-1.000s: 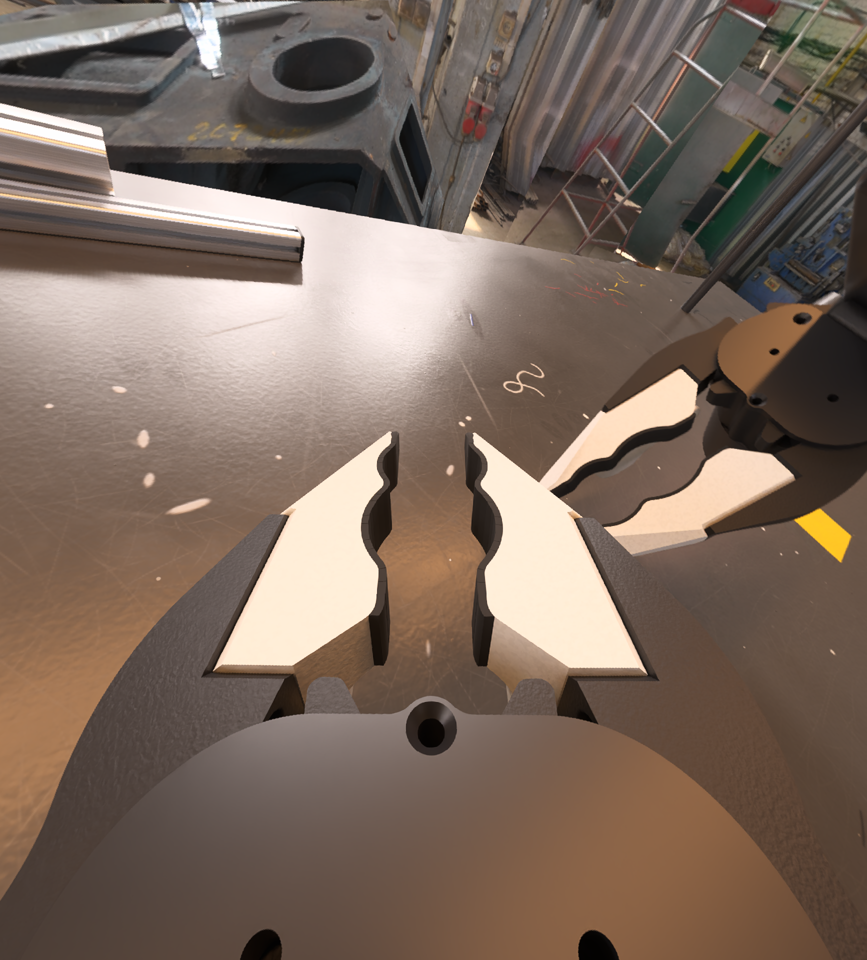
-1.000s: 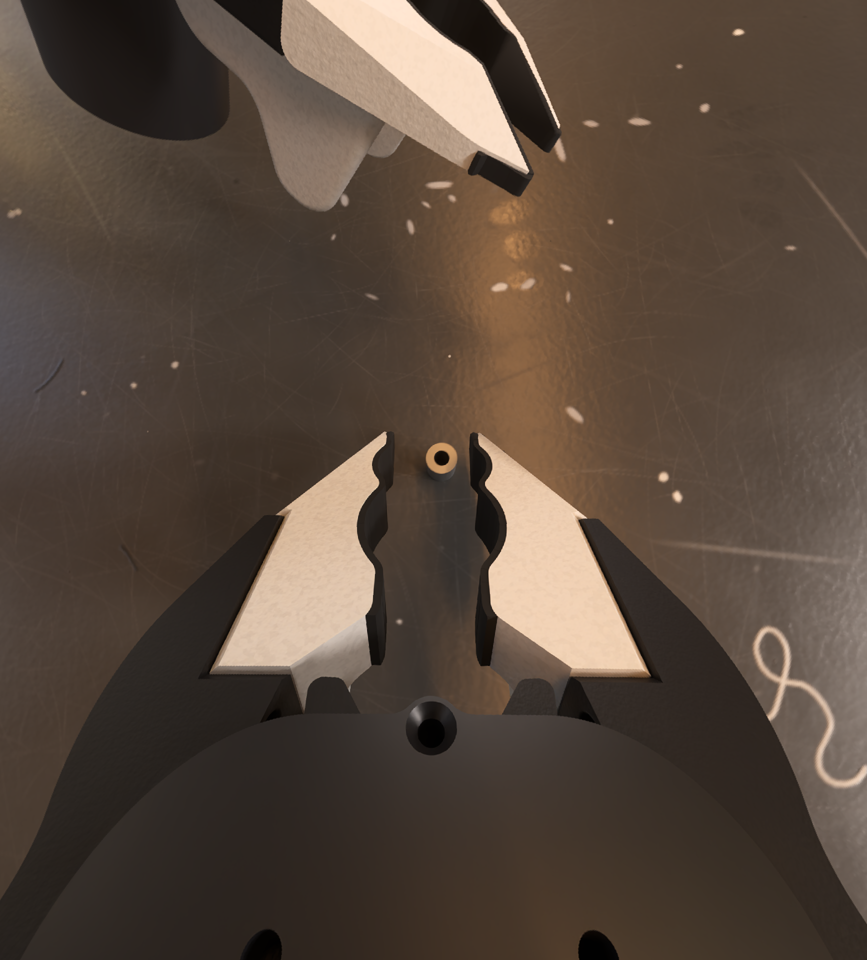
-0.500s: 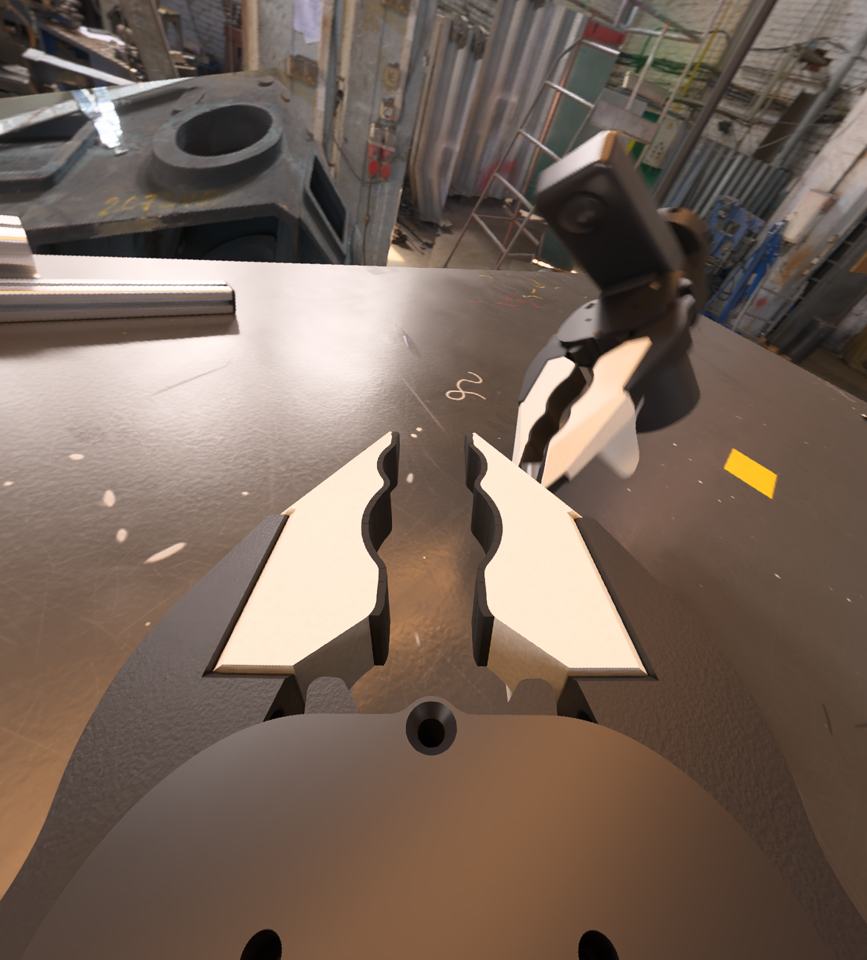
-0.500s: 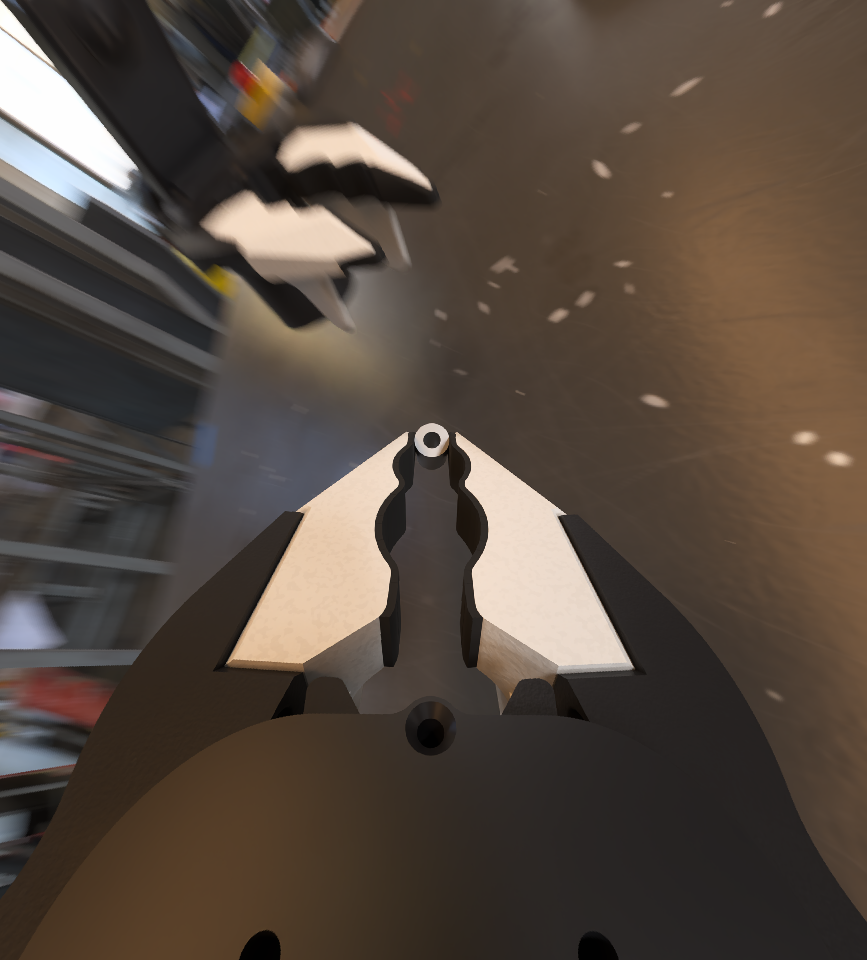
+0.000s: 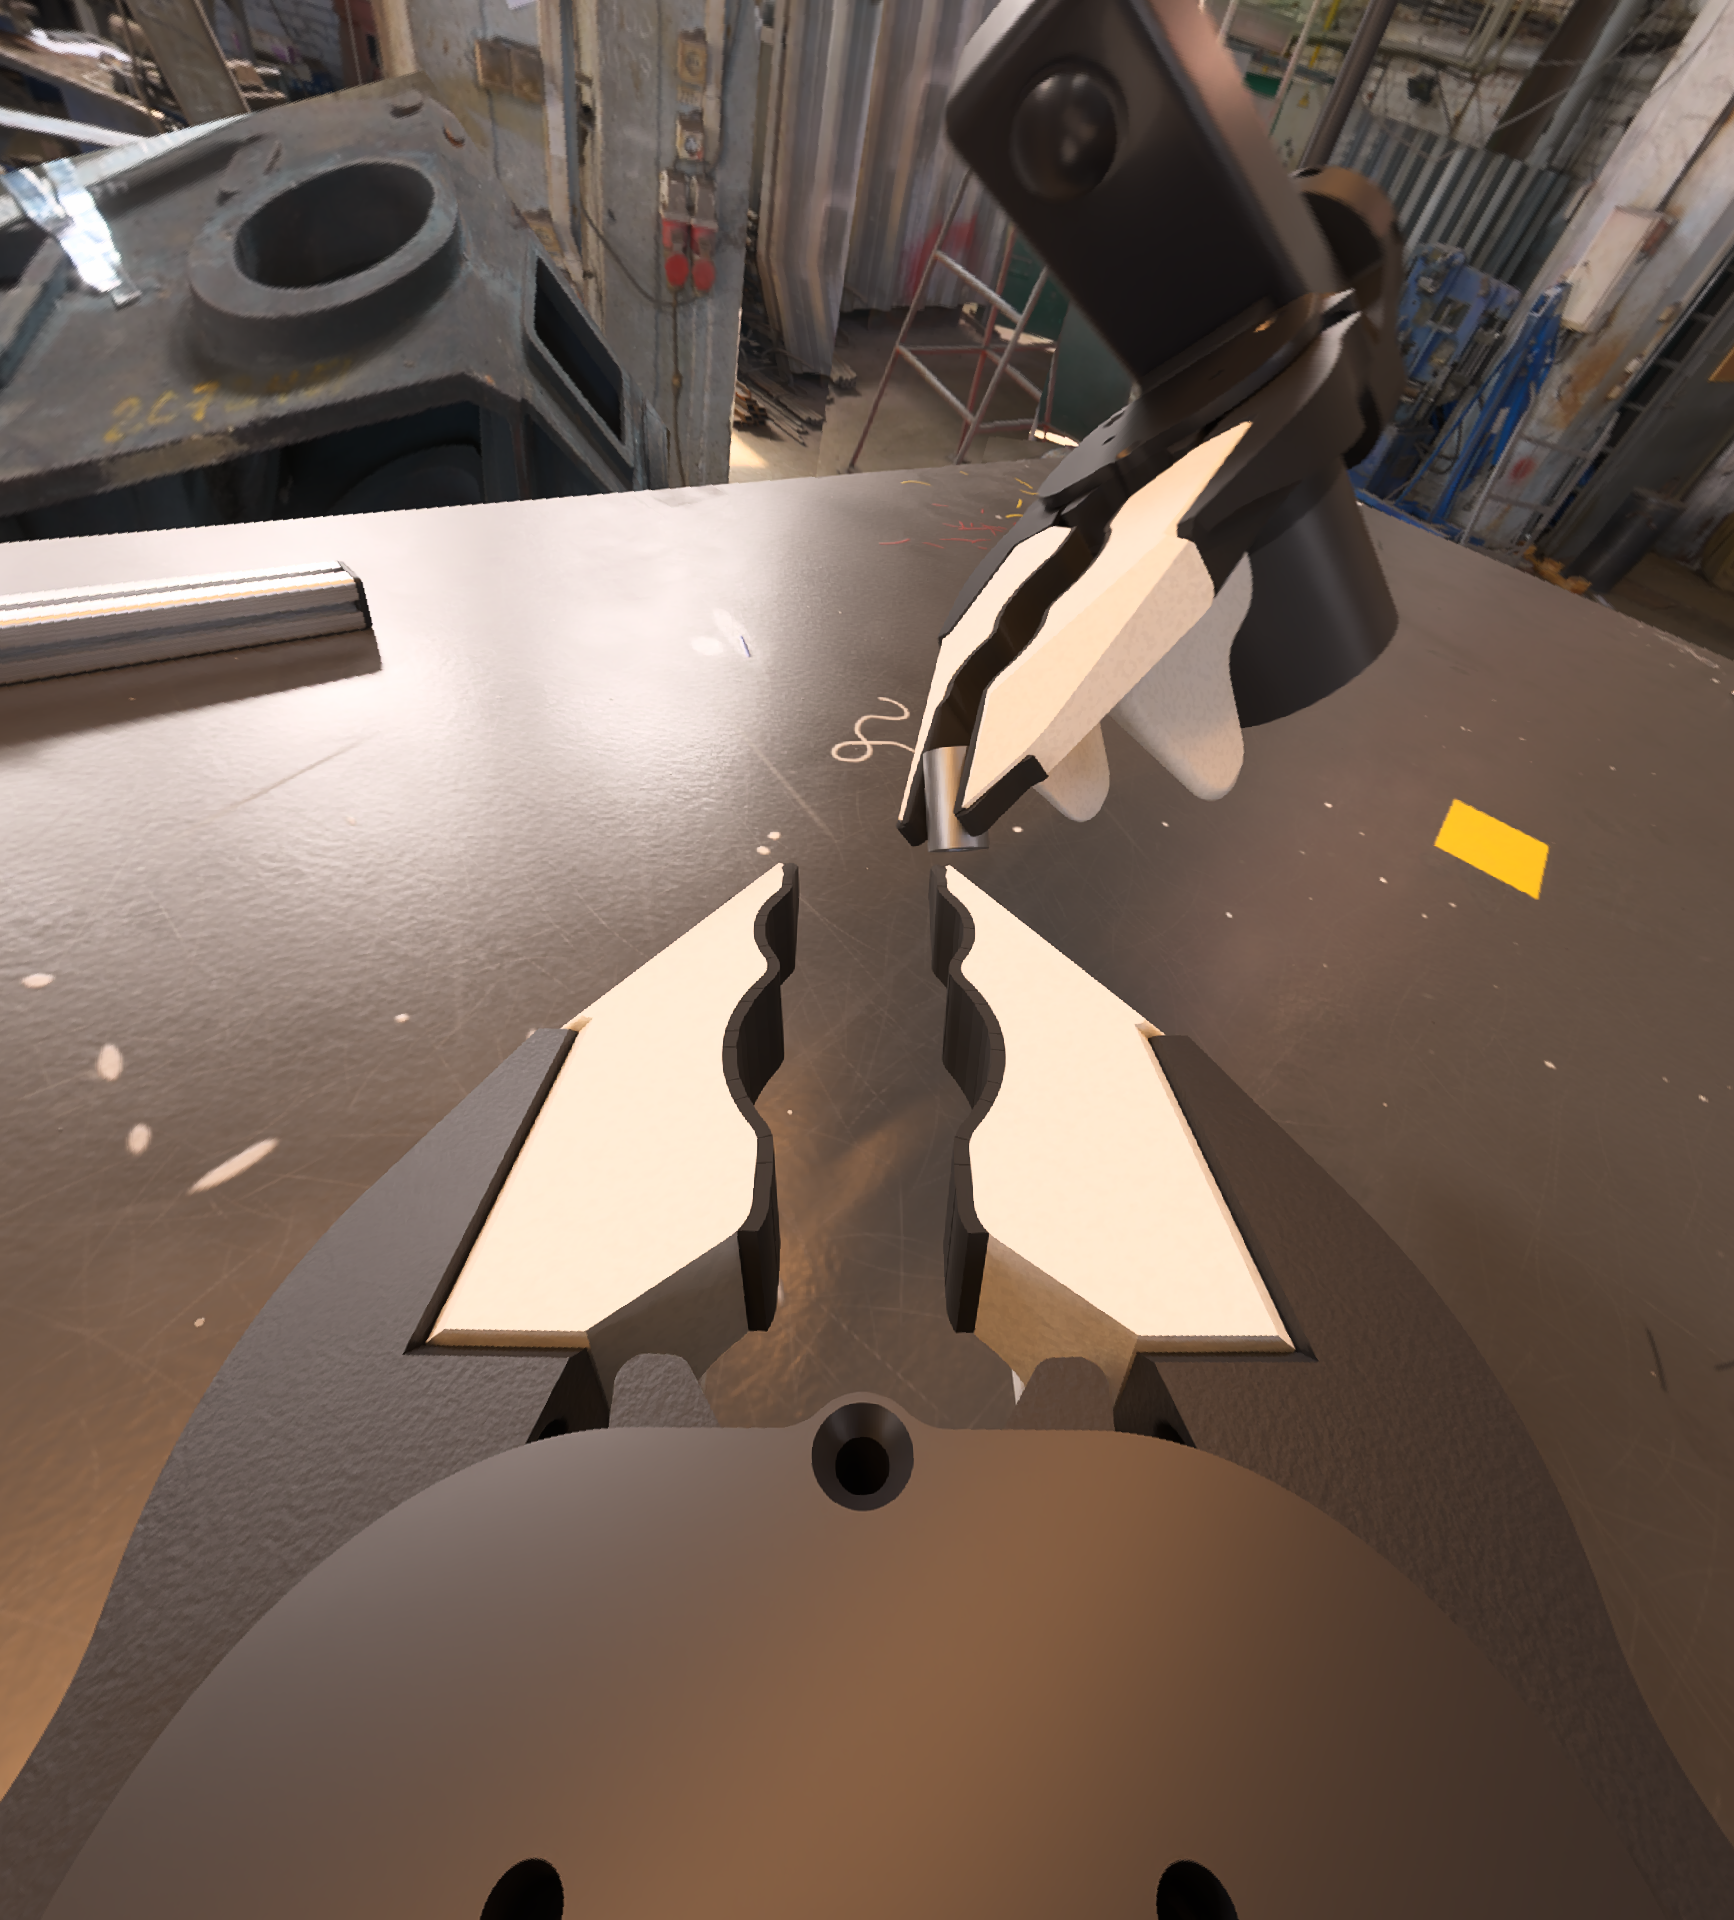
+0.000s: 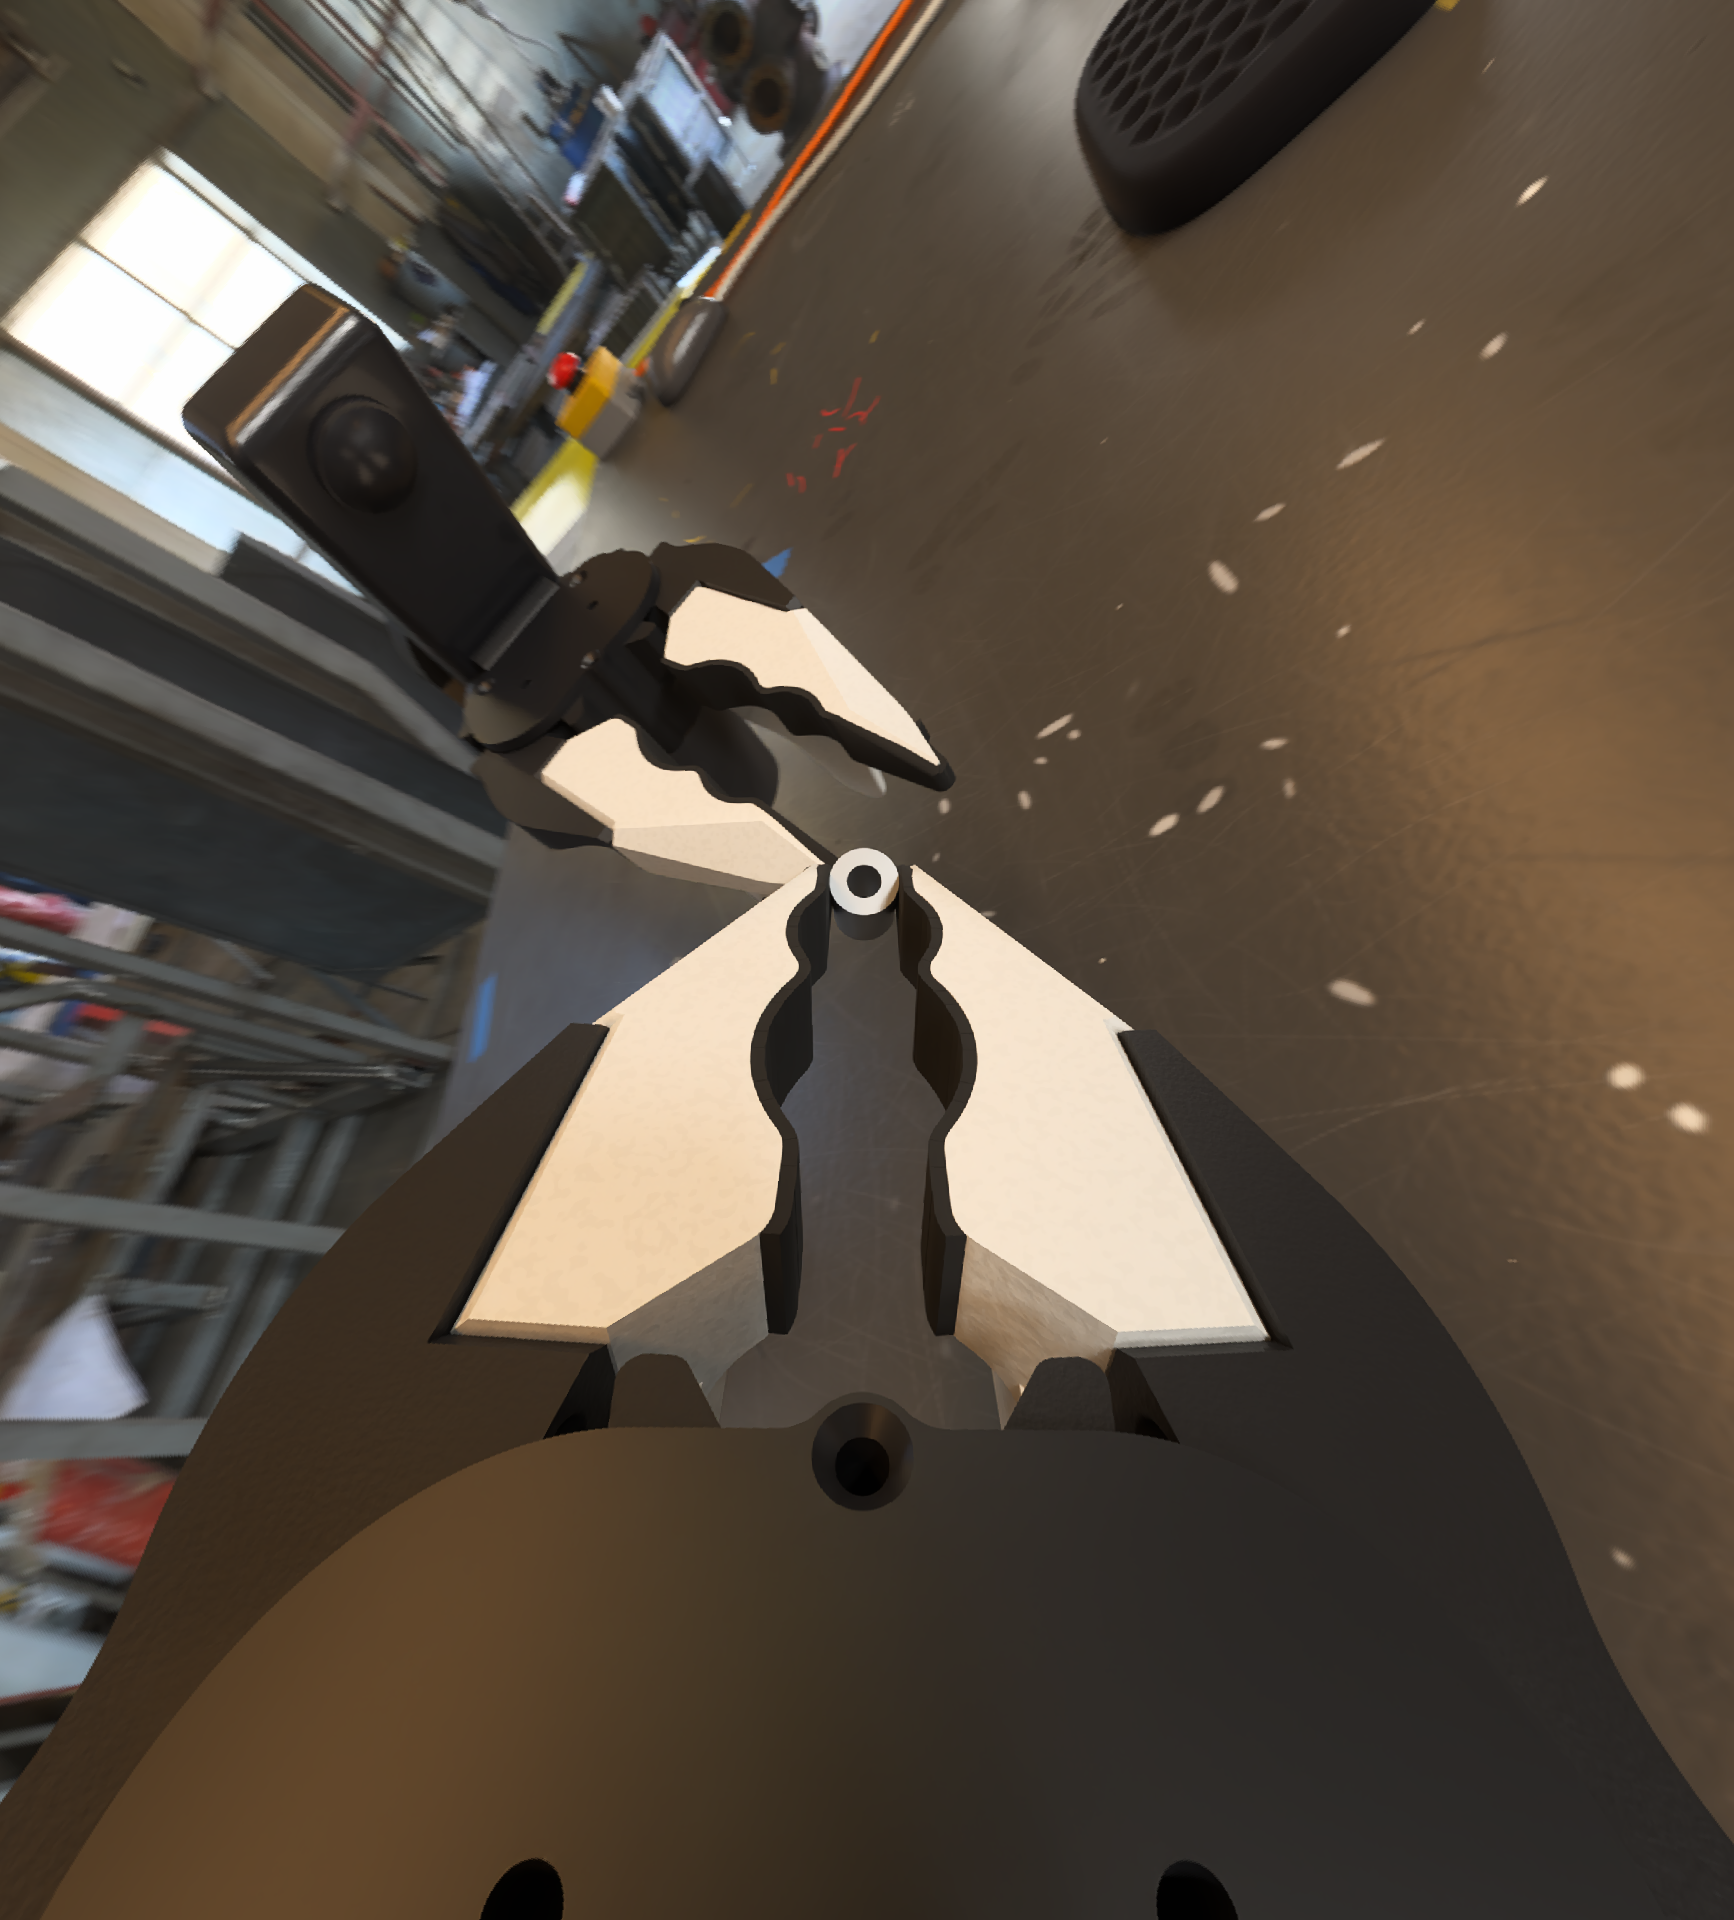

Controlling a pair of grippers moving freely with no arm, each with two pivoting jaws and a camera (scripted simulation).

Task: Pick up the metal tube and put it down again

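Note:
The metal tube [image 6: 863, 883] is a short silver cylinder with a hole through it. My right gripper [image 6: 863, 881] is shut on it at the fingertips and holds it above the dark metal table [image 6: 1362, 935]. In the left wrist view the right gripper [image 5: 941, 826] points down and toward me, with the tube [image 5: 946, 798] sticking out between its tips, just above the table. My left gripper [image 5: 865, 878] is open and empty, its tips just below the tube. It also shows in the right wrist view [image 6: 904, 810], open.
A silver aluminium profile [image 5: 136, 623] lies at the table's [image 5: 427, 831] far left. A yellow patch [image 5: 1491, 860] is on the right. A black perforated oval object [image 6: 1247, 94] sits on the table. Heavy machinery [image 5: 302, 281] stands beyond the table's far edge.
My right gripper closed on the tube, lifted it off the table and tilted. It now hangs just above my left gripper's tips. The left gripper stayed open.

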